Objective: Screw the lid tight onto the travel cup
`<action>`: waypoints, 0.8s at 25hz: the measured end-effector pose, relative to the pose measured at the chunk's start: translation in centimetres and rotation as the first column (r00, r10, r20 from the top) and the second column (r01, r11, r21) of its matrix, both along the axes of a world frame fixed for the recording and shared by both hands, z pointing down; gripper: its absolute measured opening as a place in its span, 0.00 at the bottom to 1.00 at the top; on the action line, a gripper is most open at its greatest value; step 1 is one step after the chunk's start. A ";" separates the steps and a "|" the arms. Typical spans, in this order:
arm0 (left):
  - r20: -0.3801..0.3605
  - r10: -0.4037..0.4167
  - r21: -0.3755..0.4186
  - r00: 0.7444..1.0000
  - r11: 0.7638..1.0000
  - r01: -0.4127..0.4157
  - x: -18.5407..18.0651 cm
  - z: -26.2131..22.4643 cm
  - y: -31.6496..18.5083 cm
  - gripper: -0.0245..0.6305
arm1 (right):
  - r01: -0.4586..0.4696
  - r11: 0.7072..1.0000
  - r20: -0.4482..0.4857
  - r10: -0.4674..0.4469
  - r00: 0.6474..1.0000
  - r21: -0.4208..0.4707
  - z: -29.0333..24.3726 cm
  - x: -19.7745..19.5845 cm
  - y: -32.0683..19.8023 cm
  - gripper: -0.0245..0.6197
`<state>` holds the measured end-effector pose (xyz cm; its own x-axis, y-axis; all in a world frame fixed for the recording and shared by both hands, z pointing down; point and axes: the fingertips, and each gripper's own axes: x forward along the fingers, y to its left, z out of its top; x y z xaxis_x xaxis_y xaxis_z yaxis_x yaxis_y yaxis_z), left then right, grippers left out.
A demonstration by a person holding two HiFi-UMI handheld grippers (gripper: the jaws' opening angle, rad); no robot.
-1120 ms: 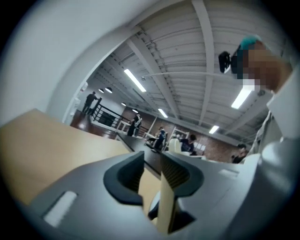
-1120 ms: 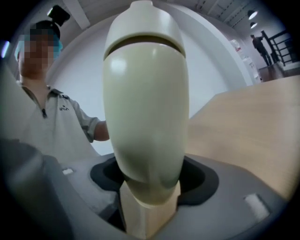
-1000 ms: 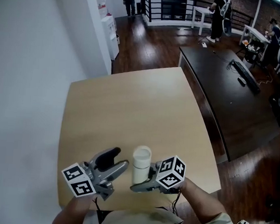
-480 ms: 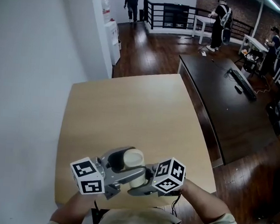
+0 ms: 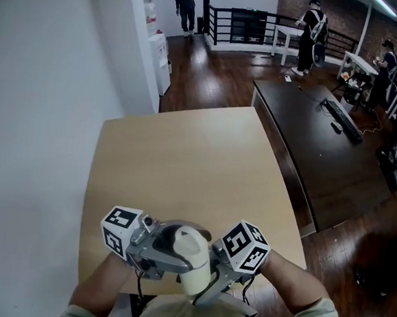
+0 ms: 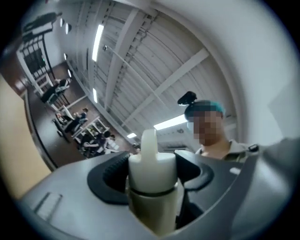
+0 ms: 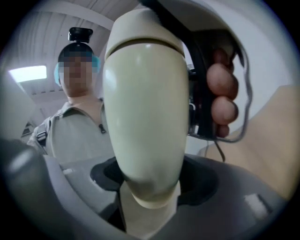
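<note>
The cream travel cup [image 5: 193,267] hangs tilted over the near edge of the wooden table [image 5: 184,160]. My right gripper [image 5: 205,288] is shut on its lower body; in the right gripper view the cup [image 7: 145,112] fills the gap between the jaws of the right gripper [image 7: 150,180]. My left gripper [image 5: 173,238] sits around the top end. In the left gripper view the lid [image 6: 152,164], flip tab up, stands between the dark pads of the left gripper [image 6: 152,174]. Those jaws have just been closing and both pads touch the lid.
A white wall [image 5: 38,107] runs along the table's left side. A long dark desk [image 5: 323,144] with a keyboard stands to the right on the dark wood floor. Several people stand far back near a railing [image 5: 244,18].
The cup has left the table and now hangs tilted toward the person. Both grippers rose and drew back. The left gripper swung from beside the cup onto its lid.
</note>
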<state>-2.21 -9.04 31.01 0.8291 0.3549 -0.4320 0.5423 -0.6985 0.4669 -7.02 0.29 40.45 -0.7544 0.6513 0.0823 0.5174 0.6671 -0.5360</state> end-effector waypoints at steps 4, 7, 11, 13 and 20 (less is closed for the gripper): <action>-0.133 0.209 -0.001 0.969 0.977 -0.211 -0.6 -1.9 2.4 0.51 | 0.146 0.989 0.093 -0.143 0.985 -0.029 -2.3 0.0 2.9 0.51; -0.161 0.276 0.038 0.948 0.961 -0.273 -0.9 -2.6 3.5 0.50 | 0.175 0.984 0.106 -0.172 0.979 -0.020 -2.9 -0.2 3.8 0.51; -0.139 0.271 0.057 0.953 0.963 -0.265 -0.9 -2.3 3.6 0.51 | 0.147 0.989 0.079 -0.148 0.986 0.010 -2.2 -0.4 3.6 0.51; -0.122 0.253 0.070 0.960 0.967 -0.246 -0.8 -1.8 3.6 0.51 | 0.136 0.990 0.065 -0.137 0.988 0.022 -1.7 -0.5 3.4 0.51; -0.053 0.065 0.159 0.996 0.986 -0.056 -0.5 -1.2 2.1 0.67 | 0.009 0.994 0.041 -0.013 0.999 0.112 -1.2 -1.0 1.5 0.51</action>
<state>-2.74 -6.92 29.84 0.7795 0.4710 -0.4130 0.6084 -0.7261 0.3203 -8.05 1.82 39.21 -0.7514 0.6481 0.1239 0.5454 0.7158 -0.4361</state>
